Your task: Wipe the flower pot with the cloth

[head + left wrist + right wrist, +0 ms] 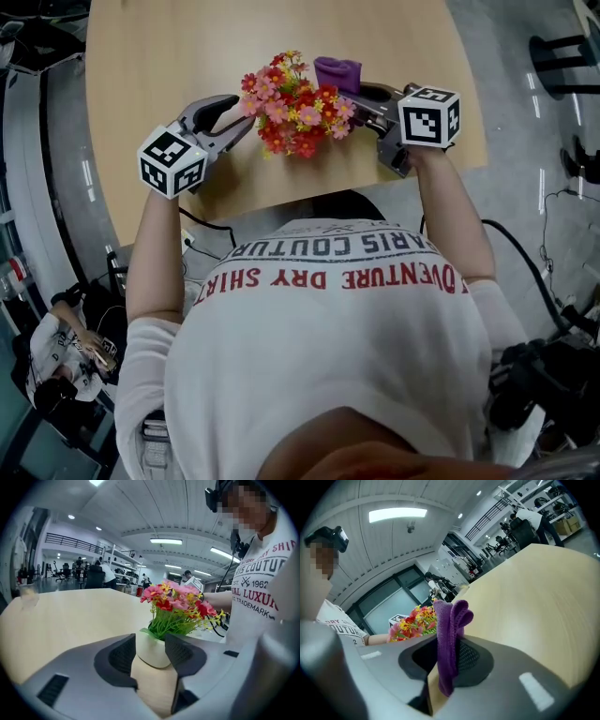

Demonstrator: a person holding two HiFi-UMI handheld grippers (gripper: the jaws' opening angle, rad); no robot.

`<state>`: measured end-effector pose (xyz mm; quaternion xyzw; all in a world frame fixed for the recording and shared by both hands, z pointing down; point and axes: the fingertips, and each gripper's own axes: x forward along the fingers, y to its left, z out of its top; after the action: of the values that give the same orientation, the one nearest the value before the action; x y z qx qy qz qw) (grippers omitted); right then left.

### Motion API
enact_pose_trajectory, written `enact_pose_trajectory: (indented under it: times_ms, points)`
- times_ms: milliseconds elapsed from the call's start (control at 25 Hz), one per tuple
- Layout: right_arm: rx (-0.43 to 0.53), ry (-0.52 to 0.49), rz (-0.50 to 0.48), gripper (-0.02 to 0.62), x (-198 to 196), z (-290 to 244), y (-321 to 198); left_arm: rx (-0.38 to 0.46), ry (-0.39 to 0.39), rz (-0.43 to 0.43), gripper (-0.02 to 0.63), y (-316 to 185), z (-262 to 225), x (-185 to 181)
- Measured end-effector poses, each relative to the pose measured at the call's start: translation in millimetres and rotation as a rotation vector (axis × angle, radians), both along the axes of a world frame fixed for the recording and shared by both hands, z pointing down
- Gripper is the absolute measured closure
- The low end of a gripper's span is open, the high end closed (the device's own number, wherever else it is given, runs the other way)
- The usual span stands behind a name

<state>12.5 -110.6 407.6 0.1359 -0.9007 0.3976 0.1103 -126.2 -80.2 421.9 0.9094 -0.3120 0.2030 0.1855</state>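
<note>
The jaws of my left gripper squeeze the pot, near the front edge of the surface. The jaws of my right gripper pinch the cloth, just beside the flowers. The pot looks round and smooth, so a hard rub could twist it loose or tip it. The cloth could snag the flowers. Both hands point slightly down, towards each other.
</note>
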Motion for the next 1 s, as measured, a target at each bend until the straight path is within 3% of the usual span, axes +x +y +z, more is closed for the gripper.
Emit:
enact_pose_trajectory:
  times_ms: [200,440,720,1000]
  points:
    - [-0.078,-0.025,-0.015,0.532,-2,5,6,0.017,0.033,-0.058,0.411,18,3,10]
    - [-0.129,0.1,-0.009,0.532,3,40,6,-0.016,0.076,-0.03,0.411,22,11,46]
    - [-0.081,0.291,-0.007,0.532,1,64,-1,-0.011,0.095,-0.053,0.411,19,9,44]
    - [-0.048,0.332,-0.055,0.532,9,69,-2,-0.019,0.094,-0.06,0.411,19,11,47]
